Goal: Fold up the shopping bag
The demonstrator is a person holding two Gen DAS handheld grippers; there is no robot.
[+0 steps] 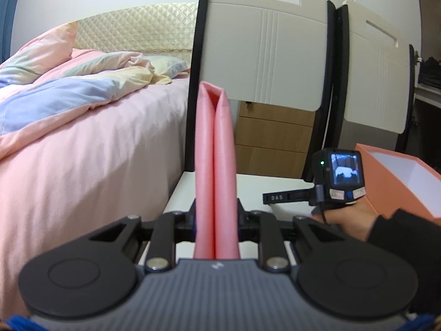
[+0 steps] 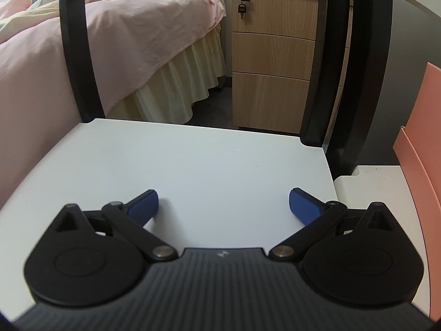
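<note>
The pink shopping bag is pressed into a narrow flat strip with two layers side by side. It stands up from my left gripper, which is shut on its lower part. The fingertips are hidden behind the bag. My right gripper stands wide open just above the white chair seat, its blue pads far apart with nothing between them. In the left wrist view a hand in a dark sleeve holds that right gripper low over the seat, to the right of the bag.
An open orange box stands on the second seat to the right. White chair backs with black frames rise behind. A bed with pink bedding lies on the left. A wooden drawer cabinet stands beyond the chair.
</note>
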